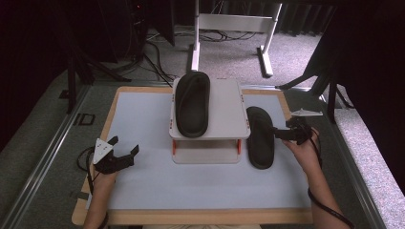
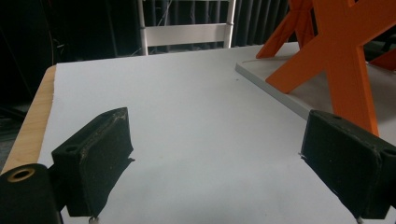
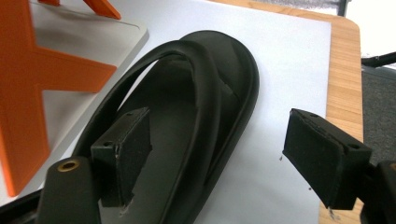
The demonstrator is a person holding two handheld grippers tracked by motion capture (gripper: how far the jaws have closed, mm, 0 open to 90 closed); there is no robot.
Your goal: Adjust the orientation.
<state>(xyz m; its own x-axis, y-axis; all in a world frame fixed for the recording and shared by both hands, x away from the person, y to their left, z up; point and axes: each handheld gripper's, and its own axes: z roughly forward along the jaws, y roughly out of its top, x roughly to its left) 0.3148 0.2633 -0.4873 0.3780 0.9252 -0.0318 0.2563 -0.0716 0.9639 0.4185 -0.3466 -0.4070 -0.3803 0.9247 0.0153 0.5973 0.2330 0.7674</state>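
Grey speckled carpet floor (image 1: pixel 229 57); white metal table frame (image 1: pixel 232 28) beyond surface's far edge; black cables (image 1: pixel 157 62); dark curtains (image 1: pixel 47 33) around.

The table (image 1: pixel 143 181) carries a small rack (image 1: pixel 229 121); a black sandal (image 3: pixel 187 116) lies between the right jaws.

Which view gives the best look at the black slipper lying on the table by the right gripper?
The right gripper view: the slipper on the table is close, strap visible, between the right gripper open jaws. The high view shows it whole but small, beside the white rack.
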